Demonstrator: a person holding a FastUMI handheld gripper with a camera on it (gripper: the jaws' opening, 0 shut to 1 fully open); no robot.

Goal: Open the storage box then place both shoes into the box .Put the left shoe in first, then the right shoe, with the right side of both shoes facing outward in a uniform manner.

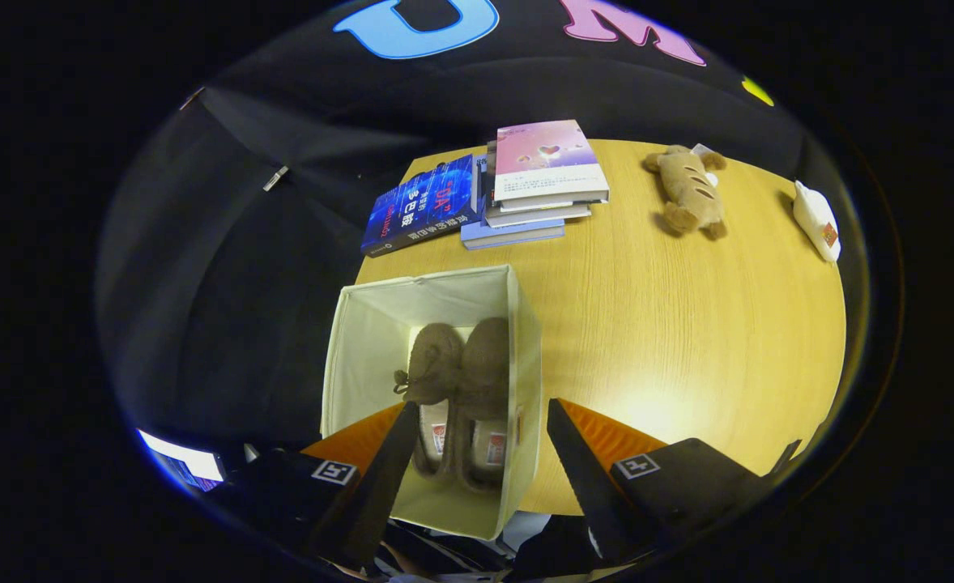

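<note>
two brown shoes (458, 389) lie side by side in one open storage box (364, 340); the claw (477, 421) hangs spread wide above, holding nothing.

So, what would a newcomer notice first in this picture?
First the open cream storage box at the wooden table's near corner, with two brown fluffy shoes side by side inside. The open gripper hovers above it, holding nothing. Beyond lie stacked books and a plush toy.

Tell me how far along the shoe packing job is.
Looks nearly finished: the storage box stands open with both brown shoes side by side inside. The gripper is open and empty above the box. Whether their right sides face outward can't be judged from overhead.
</note>
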